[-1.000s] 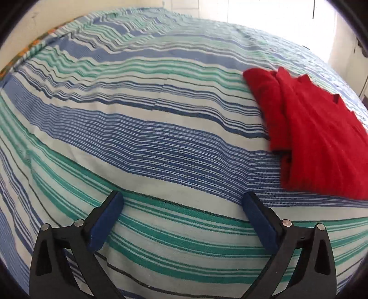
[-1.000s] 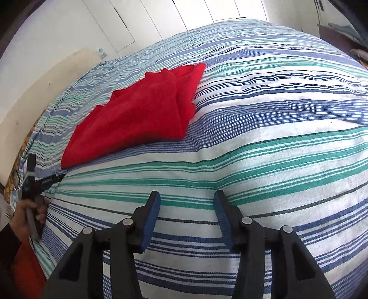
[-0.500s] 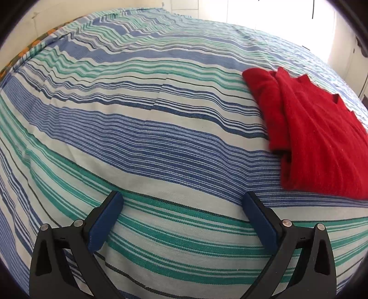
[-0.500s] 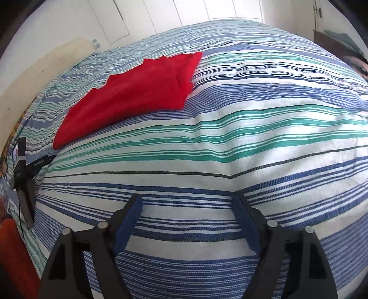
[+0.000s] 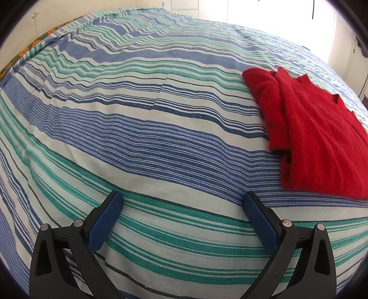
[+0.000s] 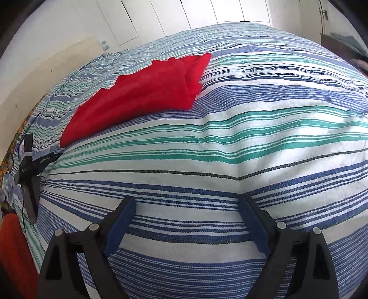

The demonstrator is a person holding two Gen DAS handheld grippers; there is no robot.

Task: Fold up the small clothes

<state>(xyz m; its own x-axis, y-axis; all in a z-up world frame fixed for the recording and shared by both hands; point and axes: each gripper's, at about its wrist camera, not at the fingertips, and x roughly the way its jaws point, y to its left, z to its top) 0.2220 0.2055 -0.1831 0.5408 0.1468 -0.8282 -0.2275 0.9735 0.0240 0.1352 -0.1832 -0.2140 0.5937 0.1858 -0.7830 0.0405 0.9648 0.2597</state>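
A red knitted garment (image 5: pixel 317 135) lies folded on the striped bed cover (image 5: pixel 142 128), at the right of the left wrist view and the upper left of the right wrist view (image 6: pixel 142 94). My left gripper (image 5: pixel 181 202) hovers open over bare cover, down-left of the garment, nothing between its blue pads. My right gripper (image 6: pixel 186 207) is also over bare cover, well short of the garment; its jaws are opening wide and nothing is between them. The left gripper's black body (image 6: pixel 30 170) shows at the left edge of the right wrist view.
The bed cover (image 6: pixel 253 142) fills both views. White wardrobe doors (image 6: pixel 207 13) and a wall stand behind the bed. An orange-patterned fabric (image 5: pixel 25 55) shows at the bed's far left edge. An orange-red sleeve (image 6: pixel 13 248) is at the lower left.
The right gripper's jaws have spread from narrow to wide, and its view has shifted a little so the garment sits further up-left. The left gripper has not moved.
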